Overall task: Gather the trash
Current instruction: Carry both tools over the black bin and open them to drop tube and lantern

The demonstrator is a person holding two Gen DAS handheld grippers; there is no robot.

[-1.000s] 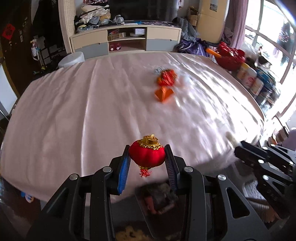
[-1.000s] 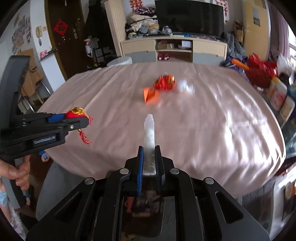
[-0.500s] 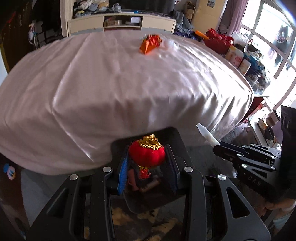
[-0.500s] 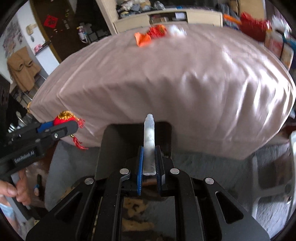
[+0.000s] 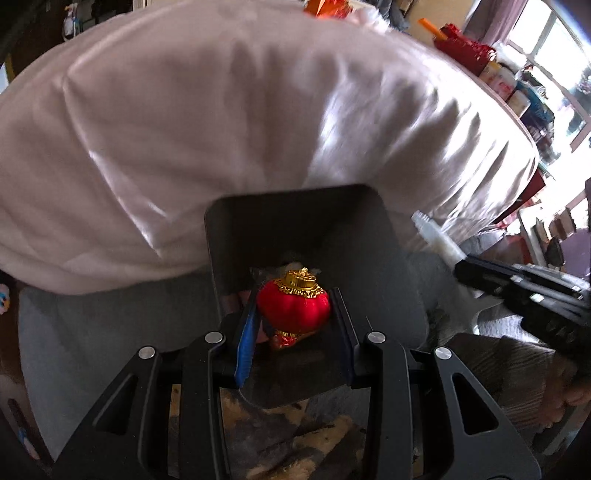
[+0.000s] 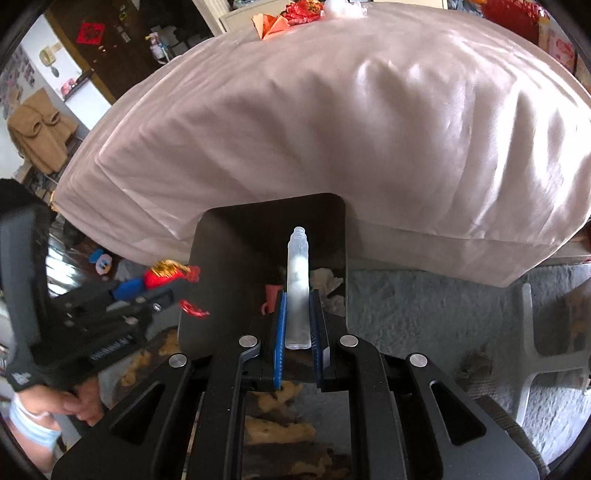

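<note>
My left gripper [image 5: 293, 314] is shut on a small red lantern ornament [image 5: 293, 304] with a gold cap. It hangs over the open mouth of a dark bin [image 5: 236, 229] that stands on the floor against the table's cloth. My right gripper [image 6: 297, 314] is shut on a slim clear plastic tube [image 6: 297, 291], also held above the dark bin [image 6: 229, 236]. Scraps of trash [image 6: 327, 278] lie inside the bin. In the right wrist view the left gripper [image 6: 166, 282] with the lantern [image 6: 162, 275] shows at the left. The tube [image 5: 437, 240] shows at the right of the left wrist view.
A pale pink cloth covers the table [image 6: 332, 110]. Red and orange paper scraps [image 6: 284, 16] and a white crumpled piece [image 6: 343, 8] lie on its far side. Grey carpet [image 6: 424, 306] surrounds the bin. A white chair base [image 6: 546, 354] stands at the right. A hand [image 6: 74, 400] holds the left gripper.
Both grippers came down from table height to just over the bin, tilting further downward. The lantern and the tube stayed gripped. The tabletop now rises above both views.
</note>
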